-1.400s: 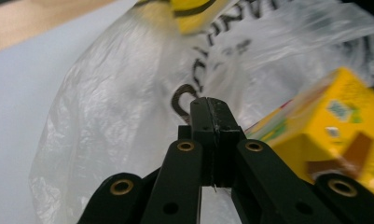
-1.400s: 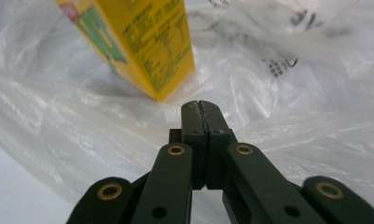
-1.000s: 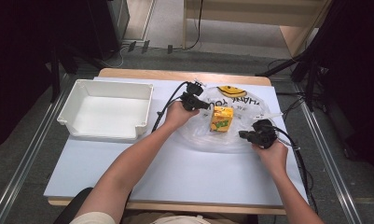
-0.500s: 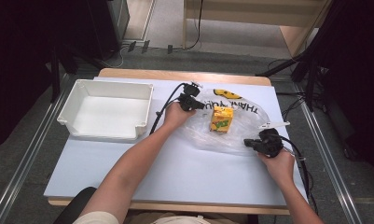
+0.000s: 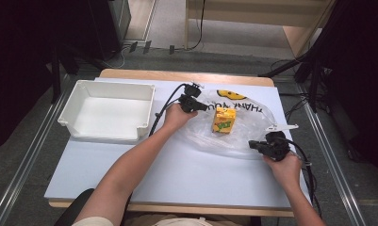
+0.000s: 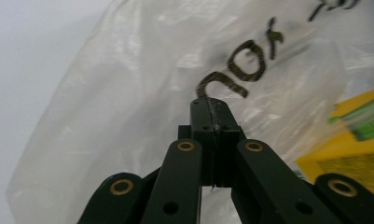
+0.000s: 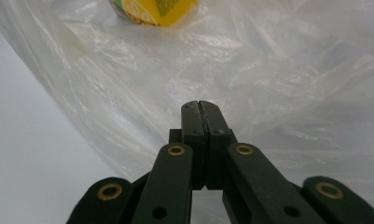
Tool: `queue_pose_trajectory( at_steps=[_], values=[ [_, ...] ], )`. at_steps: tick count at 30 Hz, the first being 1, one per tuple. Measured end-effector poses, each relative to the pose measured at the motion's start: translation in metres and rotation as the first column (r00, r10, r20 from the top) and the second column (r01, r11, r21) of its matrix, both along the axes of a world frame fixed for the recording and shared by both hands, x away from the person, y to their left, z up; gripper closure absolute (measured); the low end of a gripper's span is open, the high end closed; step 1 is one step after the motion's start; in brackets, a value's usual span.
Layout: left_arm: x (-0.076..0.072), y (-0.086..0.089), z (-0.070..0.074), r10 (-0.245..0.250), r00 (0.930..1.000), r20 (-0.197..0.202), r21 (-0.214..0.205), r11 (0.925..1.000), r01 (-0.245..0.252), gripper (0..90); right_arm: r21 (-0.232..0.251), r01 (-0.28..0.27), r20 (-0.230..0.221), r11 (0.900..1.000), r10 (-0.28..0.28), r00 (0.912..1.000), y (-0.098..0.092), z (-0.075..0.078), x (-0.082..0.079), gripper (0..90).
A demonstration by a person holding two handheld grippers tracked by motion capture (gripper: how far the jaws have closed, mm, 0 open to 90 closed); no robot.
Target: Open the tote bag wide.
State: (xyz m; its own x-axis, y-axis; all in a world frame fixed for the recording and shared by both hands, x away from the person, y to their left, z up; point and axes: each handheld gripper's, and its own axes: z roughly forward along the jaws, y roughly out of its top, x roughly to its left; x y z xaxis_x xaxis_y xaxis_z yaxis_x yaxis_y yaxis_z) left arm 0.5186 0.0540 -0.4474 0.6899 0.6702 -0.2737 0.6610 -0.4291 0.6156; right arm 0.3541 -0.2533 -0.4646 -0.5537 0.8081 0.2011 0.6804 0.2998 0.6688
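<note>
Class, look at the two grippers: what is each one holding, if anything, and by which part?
Both jaws look shut on the clear plastic bag: the left gripper at its edge near the lettering, the right gripper at its near edge.

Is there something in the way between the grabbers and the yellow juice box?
Yes. The juice box sits inside the clear plastic bag, so the bag's film lies between it and both grippers. The left gripper is at the bag's left edge, the right gripper at its near edge, both with fingers closed.
</note>
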Motion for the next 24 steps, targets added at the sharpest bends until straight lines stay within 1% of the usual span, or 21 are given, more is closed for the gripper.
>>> queue_pose_trajectory(
  at_steps=[1, 2, 3, 4, 6, 7, 8, 9, 10, 11, 12, 13, 15, 16, 17, 18, 19, 20, 21, 23, 24],
  values=[
    [-0.004, 0.000, 0.006, -0.015, 0.9998, 0.015, -0.002, 0.9999, 0.015, 90.0, 0.001, 0.000, 0.009, 1.0000, 0.000, 1.0000, 0.003, 0.005, -0.001, 90.0],
    [-0.005, 0.001, 0.009, -0.024, 0.9995, 0.019, -0.003, 0.9997, 0.024, 90.0, -0.001, 0.000, 0.016, 1.0000, 0.000, 0.9999, 0.004, 0.006, -0.001, 90.0],
    [-0.006, 0.002, 0.012, -0.031, 0.9993, 0.024, -0.004, 0.9995, 0.031, 90.0, 0.006, 0.003, 0.013, 1.0000, -0.003, 0.9999, 0.004, 0.007, -0.001, 90.0],
    [-0.006, 0.002, 0.012, -0.031, 0.9993, 0.024, -0.004, 0.9995, 0.031, 90.0, 0.006, 0.003, 0.013, 1.0000, -0.003, 0.9999, 0.004, 0.007, -0.001, 90.0],
    [-0.009, 0.005, 0.018, -0.033, 0.9988, 0.034, -0.020, 0.9992, 0.034, 90.0, 0.024, 0.013, 0.006, 0.9996, -0.013, 0.9999, 0.005, 0.009, -0.001, 90.0],
    [-0.013, 0.007, 0.022, -0.048, 0.9979, 0.042, -0.025, 0.9985, 0.050, 90.0, 0.012, 0.012, 0.011, 0.9998, -0.012, 0.9999, 0.006, 0.009, -0.001, 90.0],
    [-0.013, 0.007, 0.022, -0.048, 0.9979, 0.042, -0.025, 0.9985, 0.050, 90.0, 0.017, 0.009, 0.018, 0.9998, -0.009, 0.9998, 0.007, 0.010, -0.002, 90.0],
    [-0.017, 0.009, 0.026, -0.061, 0.9974, 0.039, -0.026, 0.9977, 0.062, 88.8, 0.019, 0.013, 0.013, 0.9997, -0.014, 0.9998, 0.007, 0.012, -0.003, 90.0],
    [-0.020, 0.010, 0.027, -0.064, 0.9968, 0.049, -0.023, 0.9976, 0.065, 88.4, 0.013, 0.013, 0.020, 0.9998, -0.013, 0.9997, 0.007, 0.013, -0.003, 90.0],
    [-0.020, 0.010, 0.027, -0.064, 0.9968, 0.049, -0.023, 0.9976, 0.065, 88.2, 0.013, 0.013, 0.020, 0.9998, -0.013, 0.9997, 0.007, 0.013, -0.003, 90.0],
    [-0.023, 0.012, 0.030, -0.075, 0.9957, 0.053, -0.015, 0.9970, 0.076, 88.2, 0.006, 0.009, 0.026, 0.9999, -0.009, 0.9996, 0.008, 0.014, -0.004, 89.3],
    [-0.025, 0.013, 0.031, -0.075, 0.9955, 0.058, -0.017, 0.9970, 0.076, 87.9, -0.005, 0.010, 0.028, 0.9999, -0.009, 0.9996, 0.009, 0.016, -0.005, 88.4],
    [-0.029, 0.017, 0.034, -0.084, 0.9949, 0.055, -0.023, 0.9961, 0.085, 88.4, -0.024, 0.009, 0.055, 0.9997, -0.007, 0.9985, 0.010, 0.023, -0.008, 88.3],
    [-0.029, 0.017, 0.034, -0.084, 0.9949, 0.055, -0.023, 0.9961, 0.085, 88.3, -0.030, 0.011, 0.055, 0.9995, -0.009, 0.9984, 0.011, 0.025, -0.009, 88.3],
    [-0.031, 0.018, 0.035, -0.083, 0.9951, 0.054, -0.024, 0.9961, 0.085, 88.2, -0.026, 0.009, 0.055, 0.9996, -0.008, 0.9984, 0.011, 0.026, -0.010, 86.7],
    [-0.032, 0.019, 0.036, -0.083, 0.9953, 0.051, -0.031, 0.9960, 0.084, 87.8, -0.012, 0.011, 0.046, 0.9999, -0.010, 0.9989, 0.011, 0.026, -0.011, 85.9],
    [-0.033, 0.020, 0.037, -0.088, 0.9949, 0.050, -0.037, 0.9953, 0.090, 87.8, -0.012, 0.011, 0.046, 0.9999, -0.010, 0.9989, 0.011, 0.026, -0.011, 85.9],
    [-0.035, 0.021, 0.038, -0.087, 0.9948, 0.052, -0.034, 0.9954, 0.089, 86.7, -0.003, 0.008, 0.047, 1.0000, -0.008, 0.9989, 0.012, 0.027, -0.012, 84.9],
    [-0.037, 0.022, 0.039, -0.092, 0.9941, 0.058, -0.042, 0.9947, 0.094, 83.8, 0.008, 0.001, 0.055, 1.0000, -0.001, 0.9985, 0.013, 0.028, -0.013, 81.0],
    [-0.038, 0.022, 0.039, -0.097, 0.9939, 0.052, -0.037, 0.9944, 0.099, 82.3, 0.024, 0.001, 0.051, 0.9997, -0.002, 0.9987, 0.013, 0.029, -0.014, 73.8],
    [-0.039, 0.022, 0.039, -0.108, 0.9929, 0.050, -0.031, 0.9935, 0.109, 82.3, 0.024, 0.001, 0.051, 0.9997, -0.002, 0.9987, 0.013, 0.029, -0.014, 73.8]
  ],
)
